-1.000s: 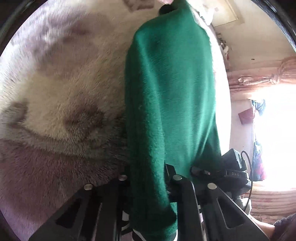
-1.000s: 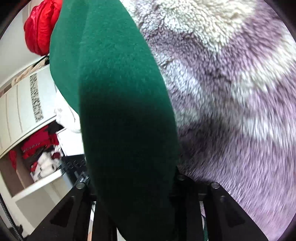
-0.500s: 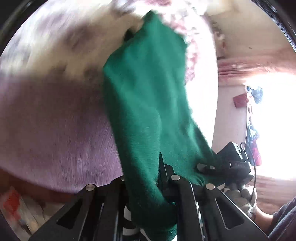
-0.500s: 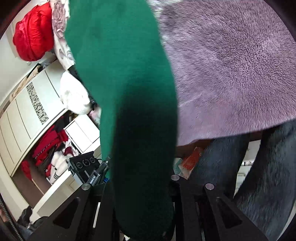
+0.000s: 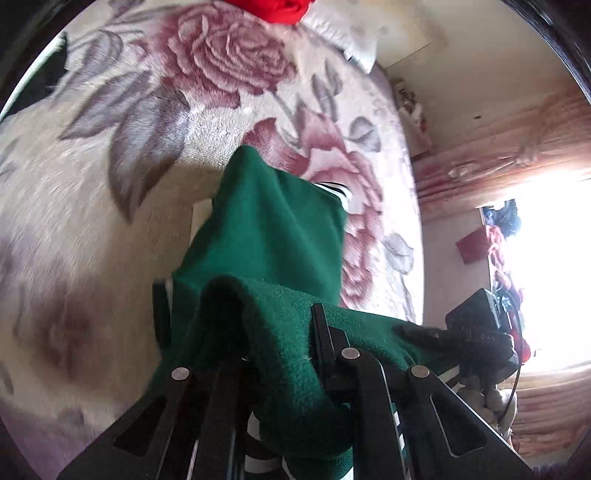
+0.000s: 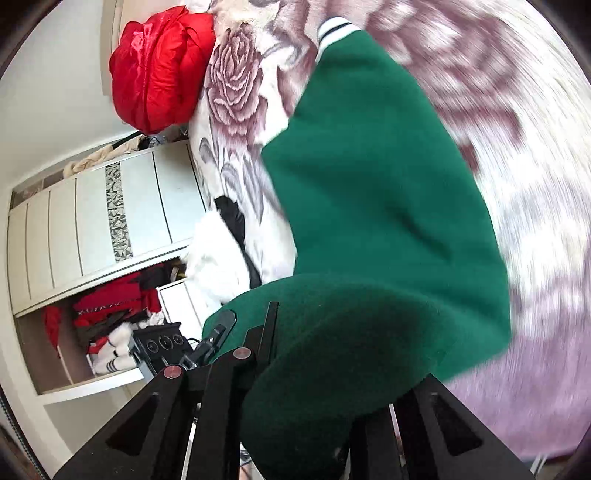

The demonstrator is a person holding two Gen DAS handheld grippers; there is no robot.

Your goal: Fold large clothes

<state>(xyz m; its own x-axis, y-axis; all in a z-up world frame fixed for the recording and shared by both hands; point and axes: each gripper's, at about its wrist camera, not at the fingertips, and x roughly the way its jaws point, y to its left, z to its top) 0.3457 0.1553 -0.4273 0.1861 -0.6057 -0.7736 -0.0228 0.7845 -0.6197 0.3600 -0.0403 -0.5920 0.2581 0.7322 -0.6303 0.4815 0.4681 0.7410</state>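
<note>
Clearly both grippers pinch the same green sweater (image 5: 273, 236), holding it up above a bed covered by a fluffy rose-patterned blanket (image 5: 110, 155). The left gripper (image 5: 280, 354) has its jaws pressed together on a thick fold of the cloth, which drapes forward and hangs toward the middle of the bed. The right gripper (image 6: 332, 369) grips another fold, mostly buried under it. A striped white cuff (image 6: 334, 27) shows at the sweater's far end. A red jacket (image 6: 159, 70) lies at the bed's far edge.
</note>
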